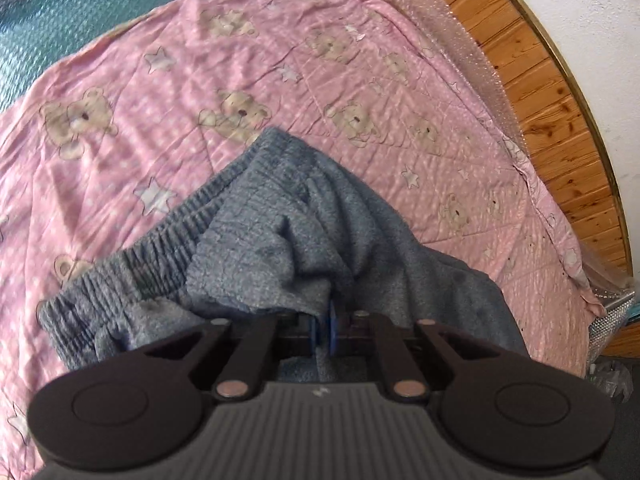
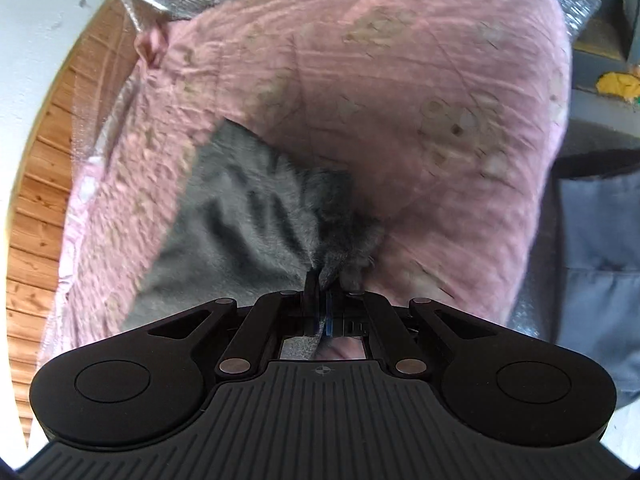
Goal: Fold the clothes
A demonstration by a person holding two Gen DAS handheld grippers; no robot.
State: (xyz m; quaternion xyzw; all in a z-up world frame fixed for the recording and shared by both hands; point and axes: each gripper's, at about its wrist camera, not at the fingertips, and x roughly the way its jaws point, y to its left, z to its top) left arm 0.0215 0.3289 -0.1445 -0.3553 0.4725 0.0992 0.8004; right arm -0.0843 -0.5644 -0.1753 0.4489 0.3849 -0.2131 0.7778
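Grey fleece trousers (image 1: 280, 232) with an elastic waistband (image 1: 132, 276) lie bunched on a pink quilt (image 1: 240, 80) printed with bears and stars. My left gripper (image 1: 326, 316) is shut on a raised fold of the grey cloth just right of the waistband, which trails off to the left. In the right wrist view, the same grey trousers (image 2: 248, 220) stretch away to the upper left, blurred by motion. My right gripper (image 2: 320, 280) is shut on a bunched edge of that fabric, above the pink quilt (image 2: 400, 100).
A wooden panelled wall (image 1: 552, 100) and silver bubble wrap (image 1: 452, 40) border the quilt's right side; a teal surface (image 1: 80, 12) lies beyond its far left. In the right wrist view, a person's grey garment (image 2: 592, 240) stands at the right and wooden panels (image 2: 44, 208) at the left.
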